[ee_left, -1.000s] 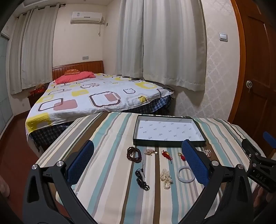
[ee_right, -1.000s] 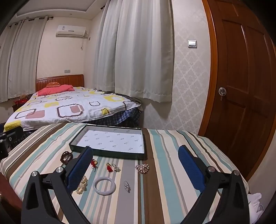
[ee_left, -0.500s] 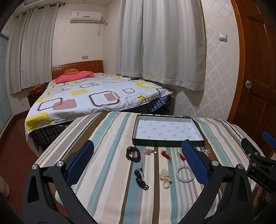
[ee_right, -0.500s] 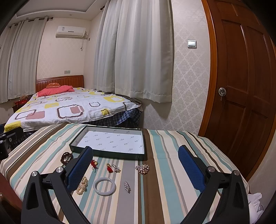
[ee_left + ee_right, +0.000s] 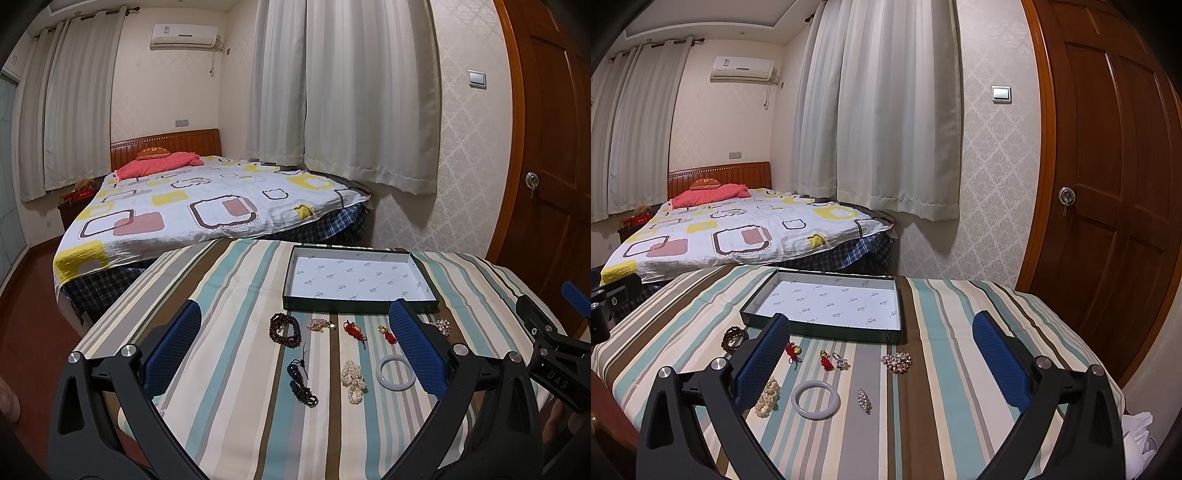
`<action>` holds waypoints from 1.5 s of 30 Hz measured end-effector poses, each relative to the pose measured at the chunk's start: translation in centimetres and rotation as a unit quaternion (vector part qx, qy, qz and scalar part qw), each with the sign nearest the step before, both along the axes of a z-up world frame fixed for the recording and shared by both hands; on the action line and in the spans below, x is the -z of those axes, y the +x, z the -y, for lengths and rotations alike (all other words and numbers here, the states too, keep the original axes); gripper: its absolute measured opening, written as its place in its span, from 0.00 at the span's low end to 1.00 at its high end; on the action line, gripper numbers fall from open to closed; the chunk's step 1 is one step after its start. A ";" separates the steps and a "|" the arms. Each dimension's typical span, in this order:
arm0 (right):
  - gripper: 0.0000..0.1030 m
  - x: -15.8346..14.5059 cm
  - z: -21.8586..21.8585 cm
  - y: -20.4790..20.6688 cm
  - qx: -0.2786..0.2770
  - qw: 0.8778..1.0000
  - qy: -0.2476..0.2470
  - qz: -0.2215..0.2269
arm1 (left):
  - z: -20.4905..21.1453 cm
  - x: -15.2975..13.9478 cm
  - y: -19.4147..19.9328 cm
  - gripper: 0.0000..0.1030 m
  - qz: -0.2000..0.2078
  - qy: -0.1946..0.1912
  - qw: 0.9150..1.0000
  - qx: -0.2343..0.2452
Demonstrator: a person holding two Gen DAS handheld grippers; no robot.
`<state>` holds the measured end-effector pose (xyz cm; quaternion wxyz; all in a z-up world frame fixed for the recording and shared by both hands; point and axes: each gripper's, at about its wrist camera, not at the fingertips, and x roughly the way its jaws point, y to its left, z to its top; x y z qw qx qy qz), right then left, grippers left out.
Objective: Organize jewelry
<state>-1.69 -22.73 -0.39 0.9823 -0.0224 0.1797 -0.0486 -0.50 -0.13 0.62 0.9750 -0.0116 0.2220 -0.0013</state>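
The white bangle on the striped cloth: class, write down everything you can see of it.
The bangle is one plain closed ring, milky white and smooth, looking like jade or glass. It lies flat on the tablecloth in the near row, between the pearl strand and a small crystal brooch, touching neither. No hand-held gripper touches it.

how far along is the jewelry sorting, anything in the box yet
Nothing looks done: the box holds only its white printed liner. Nothing is in hand either; the left gripper and right gripper both hover with jaws open. All pieces are left on the striped cloth, including the dark bead bracelet, pearl strand, white bangle and sparkly brooch.
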 end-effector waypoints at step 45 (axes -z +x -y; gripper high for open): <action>0.94 0.2 0.0 0.0 0.000 1.000 0.002 0.002 | 0.1 0.3 0.0 0.96 -0.002 0.000 1.000 0.000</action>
